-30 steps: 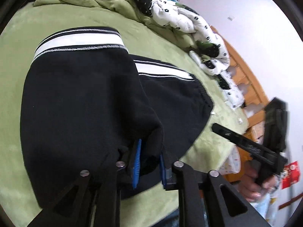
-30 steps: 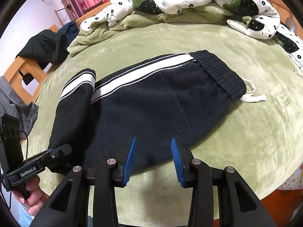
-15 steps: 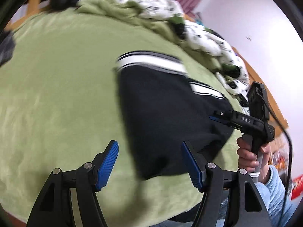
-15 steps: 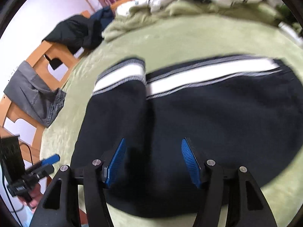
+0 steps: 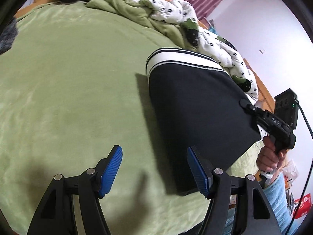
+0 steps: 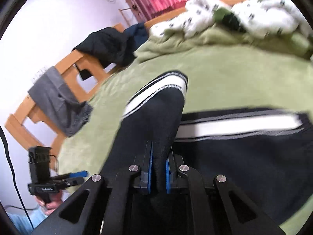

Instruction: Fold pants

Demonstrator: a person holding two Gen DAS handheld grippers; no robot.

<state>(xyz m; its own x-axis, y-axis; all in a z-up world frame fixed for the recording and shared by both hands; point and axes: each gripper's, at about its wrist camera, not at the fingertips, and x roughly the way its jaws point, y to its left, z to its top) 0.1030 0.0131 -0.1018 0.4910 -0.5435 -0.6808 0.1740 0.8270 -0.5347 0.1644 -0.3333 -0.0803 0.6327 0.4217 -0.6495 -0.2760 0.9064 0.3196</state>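
On the green fleece bed cover point(image 5: 78, 90), your right gripper point(image 6: 158, 173) pinches a fold of the black white-striped pants point(image 6: 234, 148); your left gripper point(image 5: 154, 170) gapes empty. That thin pinch could slip, collapsing the fold.

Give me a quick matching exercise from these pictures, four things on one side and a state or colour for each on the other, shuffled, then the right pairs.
Things:
1. left tool
2. right tool
3. bed cover
4. trousers

States:
A. green
B. open, nothing between its pads
C. black with a white stripe
D. shut on black cloth

Pairs: 1-B, 2-D, 3-A, 4-C
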